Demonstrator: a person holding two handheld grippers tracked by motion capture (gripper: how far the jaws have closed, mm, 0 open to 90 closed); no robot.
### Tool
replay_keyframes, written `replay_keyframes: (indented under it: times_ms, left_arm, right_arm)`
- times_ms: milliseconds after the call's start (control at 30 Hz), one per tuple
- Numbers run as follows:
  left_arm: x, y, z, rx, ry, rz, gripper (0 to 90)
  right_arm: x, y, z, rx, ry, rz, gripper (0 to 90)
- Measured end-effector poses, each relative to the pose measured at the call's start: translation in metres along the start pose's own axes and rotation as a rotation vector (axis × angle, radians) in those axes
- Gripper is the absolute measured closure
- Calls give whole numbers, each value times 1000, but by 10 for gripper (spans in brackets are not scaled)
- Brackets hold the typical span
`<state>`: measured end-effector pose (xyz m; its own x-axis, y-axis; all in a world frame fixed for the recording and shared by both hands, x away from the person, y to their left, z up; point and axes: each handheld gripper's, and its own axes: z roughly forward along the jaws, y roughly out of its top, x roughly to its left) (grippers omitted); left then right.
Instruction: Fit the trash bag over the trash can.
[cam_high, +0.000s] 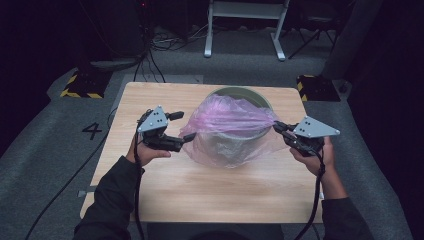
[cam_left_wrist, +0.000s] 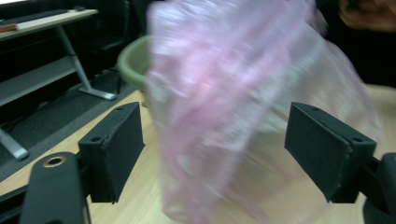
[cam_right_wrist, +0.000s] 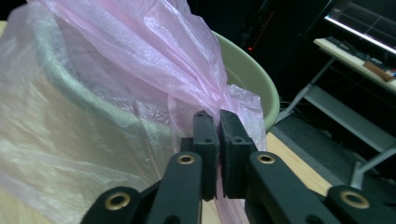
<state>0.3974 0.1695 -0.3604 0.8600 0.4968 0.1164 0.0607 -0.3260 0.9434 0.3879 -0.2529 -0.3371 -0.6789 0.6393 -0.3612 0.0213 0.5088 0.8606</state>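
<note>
Green bucket (cam_high: 260, 95) stands on worktop (cam_high: 200, 190), toward far edge, centre. Pink plastic bag (cam_high: 227, 125) draped over bucket's rim and near side; inside of bucket hidden. Right hand-held gripper (cam_high: 278, 127) just right of bucket, jaws pinched together on bag's edge. Left hand-held gripper (cam_high: 183, 127) just left of bucket, jaws apart, bag film between pads, not pressed. Bare worktop near side of bucket.

Crumpled pink bag (cam_high: 227, 120) draped over green basin (cam_high: 250, 93)
</note>
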Motion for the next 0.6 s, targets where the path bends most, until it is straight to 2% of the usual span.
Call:
replay_keyframes:
  times_ms: [67,100,200,300,367,433,467,533,600]
  left_arm:
    - [-6,1,4,57,47,46,207]
    - [-8,1,6,84,72,76,302]
    - [-4,2,16,116,78,107,495]
    - [-1,5,25,124,85,135,699]
    - [3,8,28,110,96,136,807]
    - [6,10,29,91,100,130,865]
    - [6,11,30,86,101,130,893]
    - [7,14,29,75,103,135,899]
    - [6,17,28,68,99,141,900]
  right_arm:
    - [-3,1,-2,0,-5,23,889]
    - [-4,2,-2,1,-1,32,889]
    - [-11,2,-2,7,5,80,874]
    - [-17,1,0,16,9,127,801]
    - [-20,1,2,17,15,141,693]
    - [-23,0,5,30,20,153,544]
    - [-24,0,5,32,8,155,528]
    - [-24,0,4,20,7,140,542]
    - [-22,2,2,20,3,114,687]
